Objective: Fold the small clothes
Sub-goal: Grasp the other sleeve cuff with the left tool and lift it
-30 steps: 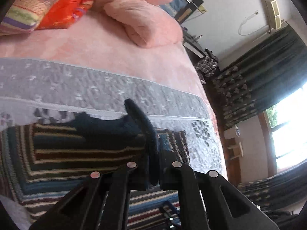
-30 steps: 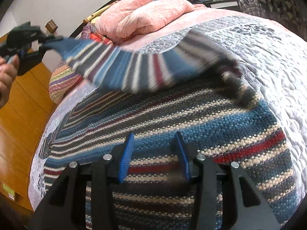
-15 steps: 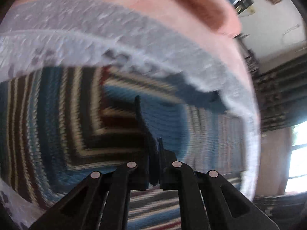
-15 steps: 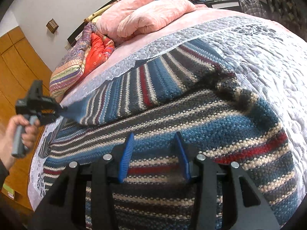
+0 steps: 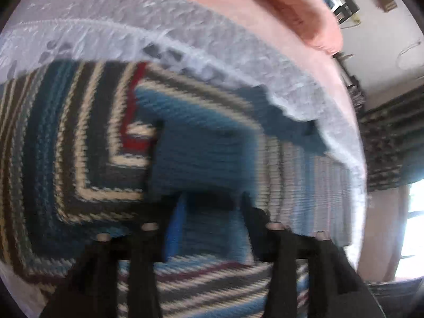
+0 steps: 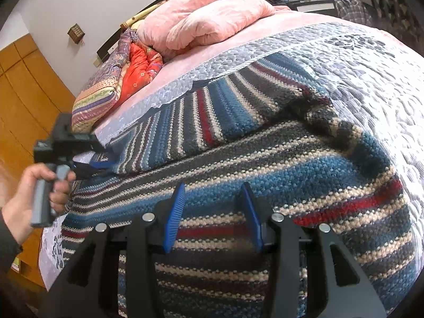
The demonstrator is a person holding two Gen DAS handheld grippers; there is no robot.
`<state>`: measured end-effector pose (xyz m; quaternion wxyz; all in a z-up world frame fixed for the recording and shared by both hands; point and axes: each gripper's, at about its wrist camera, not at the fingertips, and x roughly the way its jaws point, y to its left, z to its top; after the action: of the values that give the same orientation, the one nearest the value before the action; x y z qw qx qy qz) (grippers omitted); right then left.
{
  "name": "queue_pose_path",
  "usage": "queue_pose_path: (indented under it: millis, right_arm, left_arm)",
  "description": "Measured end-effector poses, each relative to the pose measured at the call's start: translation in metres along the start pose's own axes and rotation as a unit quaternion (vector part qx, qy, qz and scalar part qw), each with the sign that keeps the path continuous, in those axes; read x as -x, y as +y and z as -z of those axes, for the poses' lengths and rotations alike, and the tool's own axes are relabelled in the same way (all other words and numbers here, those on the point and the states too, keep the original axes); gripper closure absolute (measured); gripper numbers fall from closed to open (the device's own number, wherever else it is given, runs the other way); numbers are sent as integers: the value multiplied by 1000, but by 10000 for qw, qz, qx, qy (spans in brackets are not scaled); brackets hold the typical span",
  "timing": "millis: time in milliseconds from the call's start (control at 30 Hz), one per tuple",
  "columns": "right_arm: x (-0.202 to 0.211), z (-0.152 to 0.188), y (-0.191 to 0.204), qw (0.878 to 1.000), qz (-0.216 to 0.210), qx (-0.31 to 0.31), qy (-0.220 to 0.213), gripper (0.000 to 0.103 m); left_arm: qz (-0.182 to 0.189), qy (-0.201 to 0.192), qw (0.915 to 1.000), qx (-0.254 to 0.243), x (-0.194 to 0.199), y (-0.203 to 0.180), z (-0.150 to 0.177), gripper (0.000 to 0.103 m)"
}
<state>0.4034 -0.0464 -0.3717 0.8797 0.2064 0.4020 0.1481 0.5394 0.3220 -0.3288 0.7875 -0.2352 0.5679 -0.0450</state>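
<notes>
A knitted sweater (image 6: 291,182) striped in blue, grey, cream and red lies spread on the bed. One sleeve (image 6: 238,111) is folded across its body. In the left wrist view the same sweater (image 5: 79,145) fills the frame, blurred. My left gripper (image 5: 212,212) is open just above the knit with nothing between its fingers. The right wrist view shows it at the sweater's left edge (image 6: 106,164), held by a hand (image 6: 34,198). My right gripper (image 6: 213,206) stands open over the sweater's near part, its blue pads (image 6: 175,212) wide apart and empty.
A grey quilted bedspread (image 6: 371,79) lies under the sweater. A pink duvet (image 6: 206,23) and colourful folded bedding (image 6: 119,79) are piled at the head of the bed. A wooden wardrobe (image 6: 21,84) stands to the left. Dark curtains (image 5: 384,137) hang beside a bright window.
My left gripper brought the sleeve down across the sweater, laid it flat and opened, letting it go. My right gripper has stayed open and still.
</notes>
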Motion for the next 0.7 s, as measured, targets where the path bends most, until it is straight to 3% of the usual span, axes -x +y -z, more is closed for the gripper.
queue_pose_path:
  millis: [100, 167, 233, 333, 400, 533, 633, 700]
  right_arm:
    - [0, 0, -1, 10000, -1, -27, -3, 59]
    - [0, 0, -1, 10000, -19, -33, 0, 59]
    - [1, 0, 1, 10000, -43, 6, -5, 59]
    - [1, 2, 6, 9999, -82, 92, 16, 59]
    - [2, 4, 10, 9998, -102, 163, 16, 57]
    - [0, 7, 19, 9995, -93, 315, 32, 56]
    - [-1, 8, 24, 9991, -59, 413, 27, 56]
    - [-2, 9, 27, 9988, -38, 478, 34, 56]
  left_arm:
    - [115, -82, 9999, 89, 17, 13, 4, 68]
    - [234, -253, 9992, 187, 47, 33, 11, 45]
    - [348, -540, 9973, 353, 79, 58, 13, 33]
    - [180, -1094, 9907, 792, 130, 118, 15, 29]
    - [35, -1426, 9821, 1232, 161, 166, 20, 27]
    - [-529, -1959, 9548, 2172, 215, 274, 34, 25]
    - [-489, -2204, 9340, 2770, 228, 326, 40, 25]
    - [-406, -2268, 9250, 3021, 229, 353, 41, 25]
